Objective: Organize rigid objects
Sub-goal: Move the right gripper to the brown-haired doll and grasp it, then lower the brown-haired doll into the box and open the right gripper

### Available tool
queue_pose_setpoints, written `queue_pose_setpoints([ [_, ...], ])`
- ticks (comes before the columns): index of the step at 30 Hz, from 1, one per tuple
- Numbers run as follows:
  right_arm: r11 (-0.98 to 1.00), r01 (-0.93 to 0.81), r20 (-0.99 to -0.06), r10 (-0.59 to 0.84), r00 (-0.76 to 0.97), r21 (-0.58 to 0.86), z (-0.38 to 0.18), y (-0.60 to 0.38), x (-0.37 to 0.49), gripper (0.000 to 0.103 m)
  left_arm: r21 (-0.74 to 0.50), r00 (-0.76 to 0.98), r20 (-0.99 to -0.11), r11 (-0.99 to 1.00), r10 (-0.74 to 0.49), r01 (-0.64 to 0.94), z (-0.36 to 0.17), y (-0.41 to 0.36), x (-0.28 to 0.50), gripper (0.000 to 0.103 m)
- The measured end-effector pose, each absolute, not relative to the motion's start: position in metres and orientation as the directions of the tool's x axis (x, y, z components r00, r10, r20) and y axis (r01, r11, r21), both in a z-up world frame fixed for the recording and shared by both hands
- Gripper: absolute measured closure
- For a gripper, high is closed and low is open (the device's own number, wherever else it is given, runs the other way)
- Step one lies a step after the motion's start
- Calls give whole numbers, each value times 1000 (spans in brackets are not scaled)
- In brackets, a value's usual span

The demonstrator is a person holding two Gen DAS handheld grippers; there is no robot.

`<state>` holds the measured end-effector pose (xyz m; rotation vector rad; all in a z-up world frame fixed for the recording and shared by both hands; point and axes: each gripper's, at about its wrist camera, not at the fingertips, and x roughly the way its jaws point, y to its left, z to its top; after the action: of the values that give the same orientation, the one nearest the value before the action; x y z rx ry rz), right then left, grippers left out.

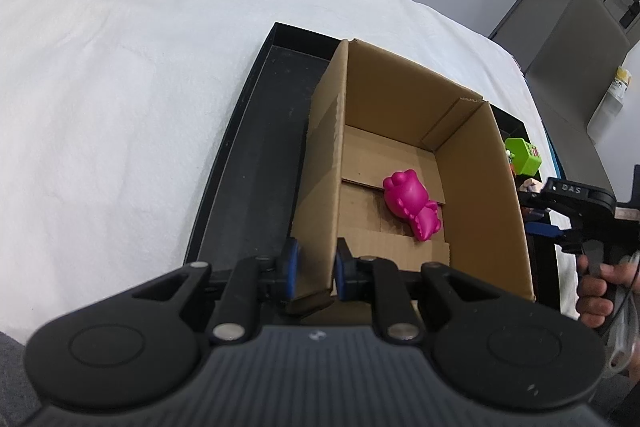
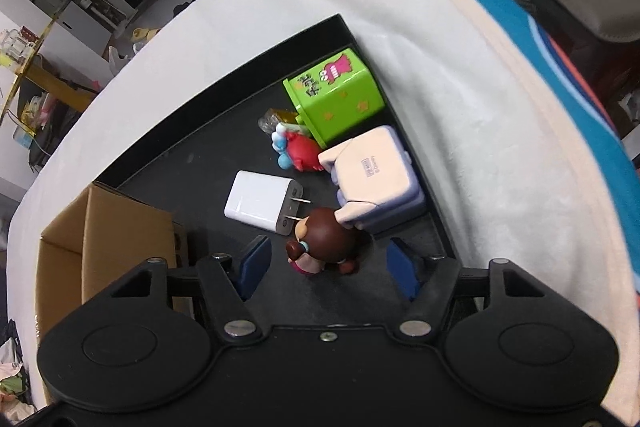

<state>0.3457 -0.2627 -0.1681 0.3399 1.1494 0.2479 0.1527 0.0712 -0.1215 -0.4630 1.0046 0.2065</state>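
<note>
Left hand-held gripper point(image 1: 316, 269): blue pads pinching the near wall of the open brown cardboard box point(image 1: 476, 163).
Right hand-held gripper point(image 2: 326, 269): jaws spread, brown-haired doll figurine point(image 2: 324, 241) between the pads, not touched.
Box contents: magenta plastic cat figure point(image 1: 412, 209) lying on the box floor.
Black tray point(image 2: 224, 147): on the white-clothed surface point(image 1: 120, 87); holds the box, white plug charger point(image 2: 260, 201), green plastic cube point(image 2: 334, 95), red toy point(image 2: 302, 153), pale pink box point(image 2: 372, 167).

A counter point(image 1: 120, 87) covered with a white fleecy cloth point(image 2: 460, 75) carries a shallow black tray point(image 1: 248, 163). The tray lies flat on the cloth, and the cloth around it is bare. A teal-and-orange fabric point(image 2: 560, 75) borders the cloth's far edge.
</note>
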Motion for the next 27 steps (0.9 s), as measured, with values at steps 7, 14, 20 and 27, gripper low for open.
queue_pose_setpoints([
  [7,928,-62,-842,361,401,369,-171,-250,345,68,-284,529,-847,882,-46,-377,-121,72,152,86],
  [14,917,-121,-824,396,406,381,-152,-241,327,68,-287,533,-845,882,-48,-375,-120,72,151,86],
  [20,904,-202,-800,428,420,377,-118,-222,306,68,-289,539,-841,881,-47,-374,-121,73,149,86],
  [27,908,-247,-782,417,464,338,-86,-201,304,68,-304,541,-839,873,-56,-382,-121,74,149,86],
])
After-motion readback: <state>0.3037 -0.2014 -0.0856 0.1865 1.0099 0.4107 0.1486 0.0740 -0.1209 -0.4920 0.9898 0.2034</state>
